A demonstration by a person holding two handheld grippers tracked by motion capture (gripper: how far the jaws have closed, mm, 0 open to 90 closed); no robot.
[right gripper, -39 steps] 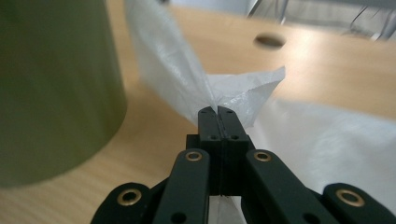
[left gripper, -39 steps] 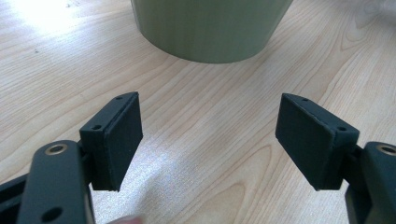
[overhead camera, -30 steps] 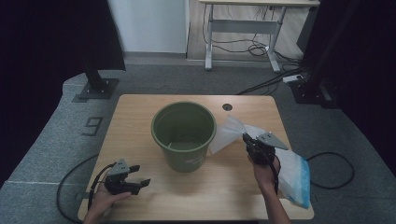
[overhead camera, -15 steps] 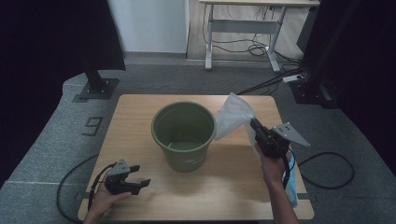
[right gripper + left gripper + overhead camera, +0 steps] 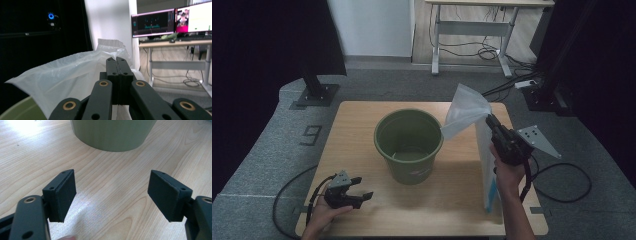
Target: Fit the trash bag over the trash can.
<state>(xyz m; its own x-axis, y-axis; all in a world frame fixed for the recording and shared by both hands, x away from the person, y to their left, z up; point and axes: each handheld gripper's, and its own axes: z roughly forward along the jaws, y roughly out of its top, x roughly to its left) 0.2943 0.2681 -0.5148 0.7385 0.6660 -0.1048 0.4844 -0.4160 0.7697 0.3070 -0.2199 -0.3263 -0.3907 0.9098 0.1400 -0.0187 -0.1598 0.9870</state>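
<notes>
Plastic bag (image 5: 468, 112) now lifted off bench (image 5: 362, 125) | my right hand-held gripper (image 5: 490, 120) clenched on it, left hand-held gripper (image 5: 362, 196) released | next: over green bucket (image 5: 409, 145)

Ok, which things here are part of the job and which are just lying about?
In the job:
- plastic bag, pinched in the shut right gripper
- green bucket beside it
- left gripper, open, resting on the table

Lying about:
- desk behind
- monitors
- floor cables
</notes>
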